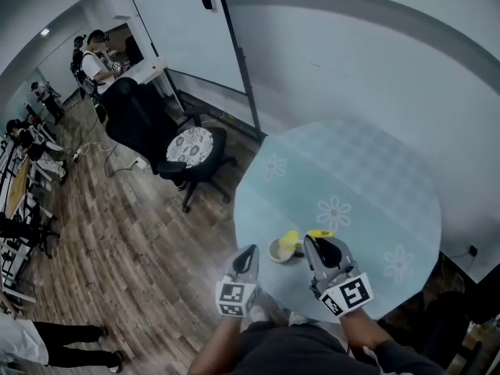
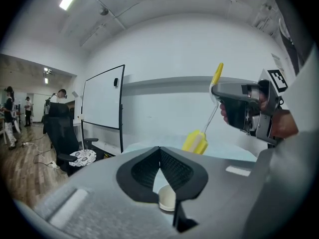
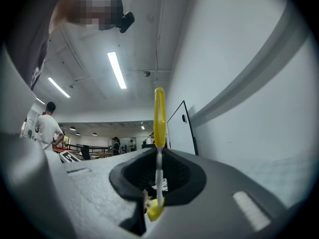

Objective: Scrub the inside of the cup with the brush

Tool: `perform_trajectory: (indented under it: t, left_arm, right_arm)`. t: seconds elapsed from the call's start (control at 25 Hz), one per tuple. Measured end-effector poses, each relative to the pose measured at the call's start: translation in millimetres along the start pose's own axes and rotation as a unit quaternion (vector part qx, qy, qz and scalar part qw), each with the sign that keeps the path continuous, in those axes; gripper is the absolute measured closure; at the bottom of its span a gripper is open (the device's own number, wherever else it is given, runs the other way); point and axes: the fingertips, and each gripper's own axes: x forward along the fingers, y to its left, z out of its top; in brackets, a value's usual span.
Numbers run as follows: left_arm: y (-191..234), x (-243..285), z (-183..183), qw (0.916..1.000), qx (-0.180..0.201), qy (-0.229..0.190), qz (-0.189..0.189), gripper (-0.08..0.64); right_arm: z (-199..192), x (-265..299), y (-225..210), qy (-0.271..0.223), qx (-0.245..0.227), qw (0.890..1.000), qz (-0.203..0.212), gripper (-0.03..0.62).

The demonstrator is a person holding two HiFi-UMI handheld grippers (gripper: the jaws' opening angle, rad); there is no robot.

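Right gripper (image 3: 159, 158) pinches the brush (image 1: 290, 241) stem, sponge head at the cup (image 1: 278, 251) rim, possibly just inside; left gripper (image 2: 160, 151) pressed together, empty, beside the cup; scrubbing barely begun.

Cream cup (image 1: 279, 252) upright; yellow-headed brush (image 1: 291, 241) tilted, head down, over it.

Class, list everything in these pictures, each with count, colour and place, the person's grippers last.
Table: one, pale blue with flower print, under the grippers.
Cup: one, cream, on the table near its edge.
Brush: one, yellow, head at the cup.
Office chair: one, black, left of the table.
Whiteboard: one, white, far wall.
People: several, far left.
Left gripper: one, grey, shut, beside the cup.
Right gripper: one, grey, shut on the brush.
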Motion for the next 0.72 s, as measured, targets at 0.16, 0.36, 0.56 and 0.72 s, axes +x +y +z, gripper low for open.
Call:
perform_trajectory:
  t: [0.16, 0.36, 0.56, 0.72]
  left_arm:
    - [6, 16, -8, 0.9997, -0.004, 0.014, -0.018, 0.555]
    - [8, 36, -20, 0.9985, -0.003, 0.025, -0.048, 0.556]
    - [12, 45, -36, 0.9968, -0.005, 0.037, -0.070, 0.555]
    - [17, 57, -52, 0.9957, -0.012, 0.040, -0.083, 0.555]
  right_arm:
    - [-6, 8, -9, 0.003, 0.001, 1.000, -0.022, 0.554]
    - [-14, 15, -21, 0.011, -0.004, 0.999, -0.053, 0.554]
    - [-27, 18, -24, 0.023, -0.025, 0.996, -0.077, 0.554]
    - [-38, 24, -29, 0.030, -0.030, 0.995, -0.090, 0.554]
